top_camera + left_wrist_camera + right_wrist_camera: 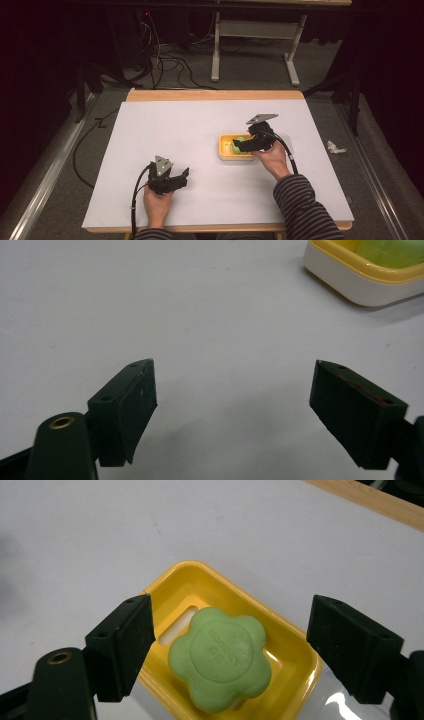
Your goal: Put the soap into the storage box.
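Observation:
A green flower-shaped soap (220, 658) lies in a yellow soap dish (290, 645) with a white base. In the high view the soap (240, 140) and the dish (223, 149) sit right of the table's middle. My right gripper (237, 145) hovers over the dish, open, its jaws wide on either side of the soap (230, 652) without touching it. My left gripper (186, 174) rests low near the table's front, open and empty (232, 410). The dish (350, 282) shows at the top right of the left gripper view.
A white sheet (165, 135) covers the wooden table (210, 95). A clear lid or film (335, 700) lies beside the dish. A crumpled white scrap (335, 147) lies on the floor at the right. Cables (170, 62) and a table frame (250, 45) lie beyond the far edge.

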Tool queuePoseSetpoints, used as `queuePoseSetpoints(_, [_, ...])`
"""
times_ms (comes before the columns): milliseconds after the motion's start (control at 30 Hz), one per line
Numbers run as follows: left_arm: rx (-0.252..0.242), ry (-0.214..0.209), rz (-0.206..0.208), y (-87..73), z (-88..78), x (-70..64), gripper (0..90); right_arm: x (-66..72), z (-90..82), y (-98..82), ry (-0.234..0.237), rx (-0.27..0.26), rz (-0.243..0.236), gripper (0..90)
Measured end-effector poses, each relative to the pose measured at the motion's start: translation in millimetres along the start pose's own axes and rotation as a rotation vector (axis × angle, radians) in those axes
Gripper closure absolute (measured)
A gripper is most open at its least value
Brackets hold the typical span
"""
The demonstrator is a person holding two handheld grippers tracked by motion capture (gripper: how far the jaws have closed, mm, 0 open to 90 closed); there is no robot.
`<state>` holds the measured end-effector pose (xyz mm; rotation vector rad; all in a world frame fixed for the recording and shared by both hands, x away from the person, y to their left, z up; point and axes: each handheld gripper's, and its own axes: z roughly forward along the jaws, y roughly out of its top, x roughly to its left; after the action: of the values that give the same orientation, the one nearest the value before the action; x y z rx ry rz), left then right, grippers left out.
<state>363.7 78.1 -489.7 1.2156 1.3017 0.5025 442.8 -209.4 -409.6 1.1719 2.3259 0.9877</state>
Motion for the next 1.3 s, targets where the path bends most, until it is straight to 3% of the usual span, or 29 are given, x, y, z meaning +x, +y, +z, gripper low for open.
queuePoseSetpoints(500, [-0.008, -0.005, -0.01, 0.7, -0.9, 0.1, 19.0, -3.3, -14.7, -0.7, 0.003, -0.01, -0.002, 14.2])
queuePoseSetpoints(667, [-0.018, -0.011, -0.027, 1.9, -1.8, 0.9, 19.0, -8.5, -24.4, -2.9, 0.004, -0.02, 0.019, 14.2])
queuePoseSetpoints(900, [-0.016, -0.015, -0.019, 1.5, -2.2, 0.6, 19.2, -13.1, -40.4, -6.5, 0.0, -0.047, 0.039, 14.6])
queuePoseSetpoints(1033, [-0.012, -0.015, -0.023, 1.5, -1.9, 0.6, 19.4, -13.6, -44.3, -6.8, 0.001, -0.045, 0.031, 14.9])
queuePoseSetpoints(1167, [-0.02, -0.007, -0.005, 0.5, -2.4, -0.4, 19.8, -16.4, -49.7, -7.5, -0.013, -0.058, 0.032, 17.0])
queuePoseSetpoints(1300, [0.019, -0.008, 0.007, -0.9, 0.6, -0.5, 20.9, -17.6, -67.4, -6.3, -0.044, -0.075, 0.021, 27.2])
